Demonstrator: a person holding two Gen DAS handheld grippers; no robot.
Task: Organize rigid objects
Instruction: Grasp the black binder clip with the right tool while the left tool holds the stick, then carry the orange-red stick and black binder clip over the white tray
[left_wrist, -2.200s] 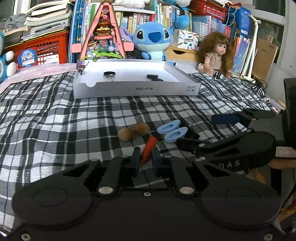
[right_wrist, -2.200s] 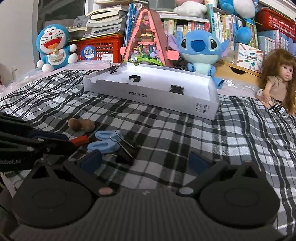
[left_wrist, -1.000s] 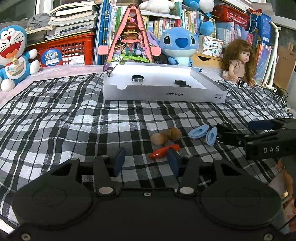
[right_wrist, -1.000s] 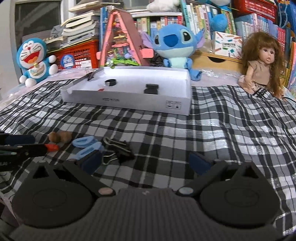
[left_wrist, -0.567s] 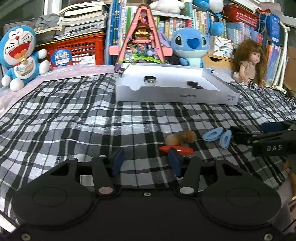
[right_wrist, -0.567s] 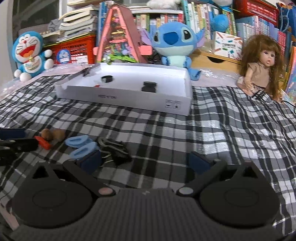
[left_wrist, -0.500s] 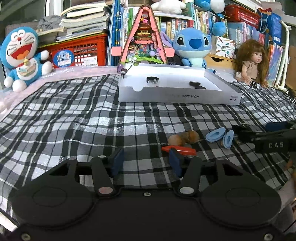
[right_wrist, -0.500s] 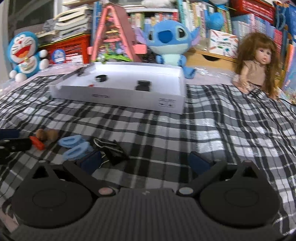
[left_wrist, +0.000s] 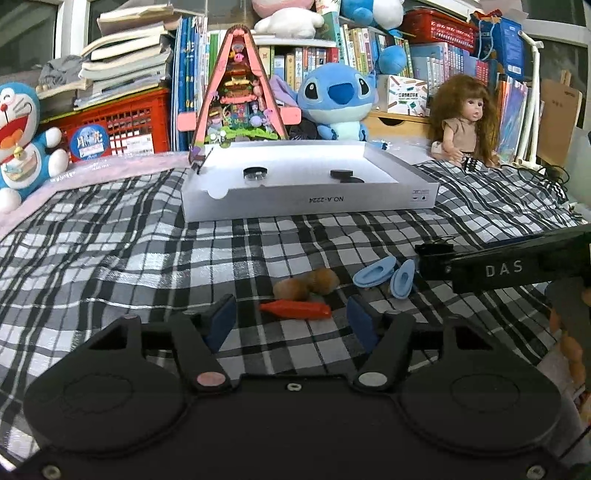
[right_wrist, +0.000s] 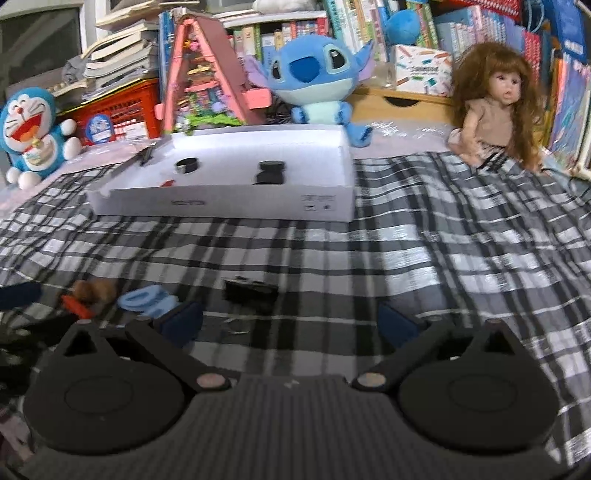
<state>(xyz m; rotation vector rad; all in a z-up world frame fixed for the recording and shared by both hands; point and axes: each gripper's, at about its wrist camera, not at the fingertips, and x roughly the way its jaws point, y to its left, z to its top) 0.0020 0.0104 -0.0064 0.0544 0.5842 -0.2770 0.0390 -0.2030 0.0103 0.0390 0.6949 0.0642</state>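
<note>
An orange-red piece (left_wrist: 294, 309) lies flat on the checked cloth between the open fingers of my left gripper (left_wrist: 291, 321), not held. Behind it sit two brown nuts (left_wrist: 306, 284) and two light blue shoe-shaped pieces (left_wrist: 388, 275). A black binder clip (right_wrist: 250, 289) lies on the cloth ahead of my open, empty right gripper (right_wrist: 290, 319). The blue pieces (right_wrist: 146, 299), nuts (right_wrist: 92, 290) and orange piece (right_wrist: 75, 304) show at the left of the right wrist view. The white tray (left_wrist: 306, 201) holds several small black round items (left_wrist: 255, 172).
Plush toys (left_wrist: 338, 99), a doll (left_wrist: 467, 118), a pink triangular toy house (left_wrist: 240, 99), a red crate (left_wrist: 122, 125) and books stand behind the tray. The right gripper's arm (left_wrist: 517, 264) crosses the right of the left wrist view. The checked cloth (right_wrist: 443, 251) covers the surface.
My left gripper opened and let go of the orange-red piece, which now lies flat on the cloth. My right gripper has swung left so the binder clip sits ahead of its fingers.
</note>
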